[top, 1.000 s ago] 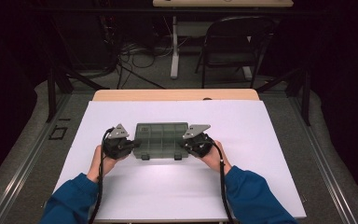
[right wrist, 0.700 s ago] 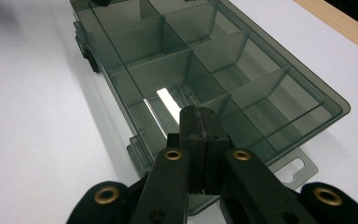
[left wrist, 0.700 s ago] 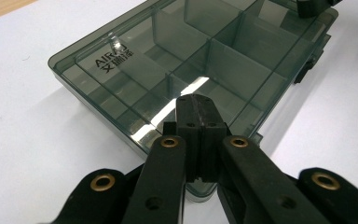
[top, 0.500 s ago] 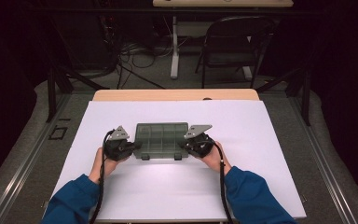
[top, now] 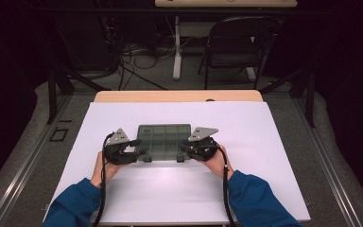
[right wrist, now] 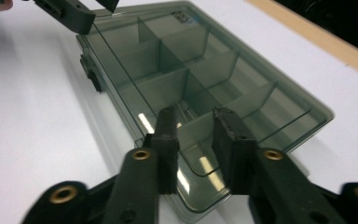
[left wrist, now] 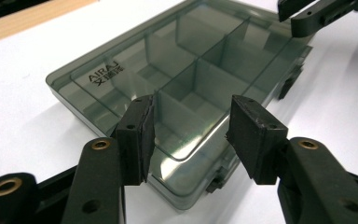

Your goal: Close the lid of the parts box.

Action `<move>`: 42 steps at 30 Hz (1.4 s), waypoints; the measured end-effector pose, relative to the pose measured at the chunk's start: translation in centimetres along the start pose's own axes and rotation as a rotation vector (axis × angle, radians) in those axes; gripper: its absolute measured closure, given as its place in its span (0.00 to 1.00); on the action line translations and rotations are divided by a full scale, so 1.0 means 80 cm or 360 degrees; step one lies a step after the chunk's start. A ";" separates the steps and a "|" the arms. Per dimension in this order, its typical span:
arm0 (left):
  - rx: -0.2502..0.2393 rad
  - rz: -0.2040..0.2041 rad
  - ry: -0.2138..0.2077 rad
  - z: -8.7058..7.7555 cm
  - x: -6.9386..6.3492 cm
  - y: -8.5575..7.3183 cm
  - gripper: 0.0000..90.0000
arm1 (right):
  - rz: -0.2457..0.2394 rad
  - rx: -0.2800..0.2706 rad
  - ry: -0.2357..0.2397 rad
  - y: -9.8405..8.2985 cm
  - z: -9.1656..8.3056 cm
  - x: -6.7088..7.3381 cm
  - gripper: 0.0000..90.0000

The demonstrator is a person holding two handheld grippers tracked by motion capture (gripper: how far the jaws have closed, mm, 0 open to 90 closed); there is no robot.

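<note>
A white rectangular tabletop (top: 264, 142) with a pale wooden strip (top: 177, 96) along its far edge sits in the middle of the high view. Around it the room is dark, with grey carpet, a black folding chair (top: 236, 47) at the upper right of the frame and a tangle of cables (top: 137, 52) on the floor at the upper left. Two forearms in blue sleeves (top: 260, 198) enter from the bottom edge.

A smoky grey transparent plastic organiser box (top: 164, 140) with inner dividers lies flat at the centre of the table, lid closed, with small dark latches on its near edge.

The left gripper (top: 139, 150), black with a grey triangular plate on top, sits at the box's left near corner. In the left gripper view its jaws have just been opening and stand moderately apart (left wrist: 191, 135), framing the corner of the box without pressing on it.

The right gripper (top: 185, 147) sits at the box's right near corner. In the right gripper view its jaws have also just been opening; the gap (right wrist: 196, 140) is narrower, and the pads hover over the corner of the lid, with no clear squeeze on it.

The lid bears dark printed lettering (left wrist: 106, 73) reading "AIRAJ", with smaller characters beneath that are too small to read.
</note>
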State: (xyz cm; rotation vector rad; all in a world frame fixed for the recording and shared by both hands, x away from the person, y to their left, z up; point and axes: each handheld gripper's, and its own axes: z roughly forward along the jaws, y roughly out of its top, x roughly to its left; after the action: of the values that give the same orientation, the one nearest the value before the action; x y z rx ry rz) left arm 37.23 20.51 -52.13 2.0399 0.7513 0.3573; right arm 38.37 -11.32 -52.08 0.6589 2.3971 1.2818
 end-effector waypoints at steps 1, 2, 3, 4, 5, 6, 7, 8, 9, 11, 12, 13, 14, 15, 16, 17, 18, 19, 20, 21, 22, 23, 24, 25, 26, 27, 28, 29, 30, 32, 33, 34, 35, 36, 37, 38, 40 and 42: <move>-0.0007 -0.0005 0.0013 -0.002 -0.001 0.001 0.45 | -0.0005 -0.0010 0.0014 0.001 -0.003 0.001 0.71; -0.0019 -0.0011 0.0008 -0.004 -0.002 0.001 0.41 | -0.0009 -0.0013 0.0005 0.003 -0.005 0.002 0.68; -0.0036 -0.0003 0.0020 -0.007 -0.003 0.001 0.39 | -0.0017 -0.0025 -0.0004 0.004 -0.008 0.004 0.63; -0.0042 -0.0001 0.0017 -0.010 -0.003 0.001 0.35 | -0.0008 -0.0052 -0.0009 0.005 -0.009 0.005 0.61; -0.0054 -0.0003 0.0014 -0.013 -0.005 0.002 0.30 | -0.0008 -0.0049 0.0001 0.007 -0.013 0.007 0.59; -0.0066 -0.0011 0.0013 -0.016 -0.006 0.002 0.26 | -0.0012 -0.0067 -0.0010 0.008 -0.016 0.009 0.54; -0.0080 -0.0010 0.0014 -0.019 -0.006 0.002 0.24 | -0.0010 -0.0084 -0.0017 0.009 -0.018 0.010 0.51; -0.0088 -0.0006 0.0014 -0.022 -0.007 0.002 0.22 | -0.0001 -0.0088 -0.0012 0.010 -0.020 0.011 0.50; -0.0095 -0.0007 0.0025 -0.025 -0.008 0.002 0.21 | -0.0012 -0.0094 -0.0019 0.011 -0.023 0.012 0.48; -0.0111 -0.0003 0.0034 -0.031 -0.012 0.002 0.18 | 0.0002 -0.0127 -0.0021 0.012 -0.030 0.016 0.40; -0.0126 -0.0008 0.0039 -0.035 -0.015 0.001 0.18 | 0.0000 -0.0129 -0.0025 0.012 -0.031 0.017 0.39; -0.0129 -0.0002 0.0044 -0.037 -0.016 0.001 0.17 | 0.0002 -0.0142 -0.0030 0.012 -0.035 0.018 0.36; -0.0137 -0.0003 0.0037 -0.040 -0.018 0.001 0.17 | 0.0005 -0.0152 -0.0033 0.012 -0.037 0.020 0.34; -0.0145 -0.0005 0.0035 -0.042 -0.020 0.001 0.16 | 0.0000 -0.0155 -0.0038 0.012 -0.040 0.021 0.31; -0.0147 0.0004 0.0033 -0.046 -0.022 0.000 0.15 | -0.0001 -0.0163 -0.0040 0.012 -0.042 0.022 0.29; -0.0158 0.0001 0.0026 -0.048 -0.024 0.000 0.14 | -0.0002 -0.0181 -0.0044 0.012 -0.046 0.024 0.28; -0.0160 0.0003 0.0016 -0.052 -0.026 0.000 0.12 | -0.0004 -0.0184 -0.0046 0.012 -0.049 0.025 0.26; -0.0169 0.0006 0.0023 -0.054 -0.027 0.000 0.12 | -0.0004 -0.0204 -0.0055 0.012 -0.052 0.027 0.25; -0.0187 0.0003 0.0028 -0.058 -0.030 -0.001 0.12 | -0.0005 -0.0207 -0.0061 0.011 -0.056 0.028 0.24; -0.0191 0.0005 0.0025 -0.060 -0.031 -0.002 0.11 | -0.0009 -0.0212 -0.0069 0.011 -0.059 0.029 0.23; -0.0197 0.0001 0.0032 -0.063 -0.034 -0.003 0.10 | -0.0013 -0.0218 -0.0082 0.010 -0.061 0.030 0.22; -0.0209 0.0003 0.0031 -0.066 -0.036 -0.004 0.09 | -0.0004 -0.0236 -0.0089 0.009 -0.066 0.032 0.21; -0.0203 0.0010 0.0033 -0.068 -0.038 -0.006 0.09 | -0.0004 -0.0235 -0.0090 0.007 -0.070 0.032 0.20; -0.0200 0.0019 0.0043 -0.070 -0.040 -0.006 0.08 | -0.0011 -0.0239 -0.0099 0.006 -0.074 0.034 0.19; -0.0208 0.0039 0.0063 -0.073 -0.045 -0.008 0.07 | -0.0012 -0.0243 -0.0109 0.005 -0.077 0.035 0.18; -0.0221 0.0051 0.0072 -0.075 -0.047 -0.010 0.06 | -0.0009 -0.0255 -0.0103 0.003 -0.081 0.036 0.18; -0.0220 0.0064 0.0083 -0.079 -0.052 -0.011 0.06 | -0.0009 -0.0267 -0.0108 0.002 -0.084 0.037 0.17; -0.0219 0.0071 0.0084 -0.080 -0.052 -0.011 0.05 | -0.0018 -0.0279 -0.0130 0.000 -0.090 0.039 0.17; -0.0231 0.0059 0.0083 -0.082 -0.055 -0.013 0.04 | -0.0018 -0.0286 -0.0126 0.000 -0.092 0.039 0.17; -0.0233 0.0061 0.0082 -0.085 -0.059 -0.017 0.04 | -0.0022 -0.0291 -0.0139 -0.003 -0.099 0.042 0.16; -0.0226 0.0059 0.0082 -0.087 -0.061 -0.018 0.03 | -0.0018 -0.0298 -0.0142 -0.006 -0.104 0.043 0.15; -0.0221 0.0062 0.0082 -0.088 -0.062 -0.020 0.02 | -0.0023 -0.0299 -0.0146 -0.007 -0.108 0.044 0.15; -0.0216 0.0060 0.0081 -0.089 -0.062 -0.021 0.02 | -0.0024 -0.0307 -0.0153 -0.010 -0.111 0.045 0.14; -0.0213 0.0048 0.0081 -0.090 -0.063 -0.024 0.02 | -0.0021 -0.0314 -0.0158 -0.012 -0.114 0.045 0.14; -0.0210 0.0047 0.0076 -0.091 -0.063 -0.025 0.01 | -0.0014 -0.0306 -0.0167 -0.015 -0.119 0.046 0.13; -0.0202 0.0041 0.0082 -0.093 -0.063 -0.027 0.01 | -0.0015 -0.0311 -0.0176 -0.017 -0.121 0.045 0.13; -0.0205 0.0030 0.0086 -0.095 -0.063 -0.031 0.00 | -0.0008 -0.0311 -0.0205 -0.021 -0.127 0.046 0.12; -0.0197 0.0026 0.0097 -0.097 -0.063 -0.034 0.00 | -0.0008 -0.0315 -0.0220 -0.027 -0.133 0.045 0.11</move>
State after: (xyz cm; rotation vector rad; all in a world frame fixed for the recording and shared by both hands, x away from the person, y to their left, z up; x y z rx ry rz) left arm 28.32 23.54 -49.93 1.9268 0.7319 0.4658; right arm 29.59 -17.64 -48.50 0.6591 2.1278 1.4005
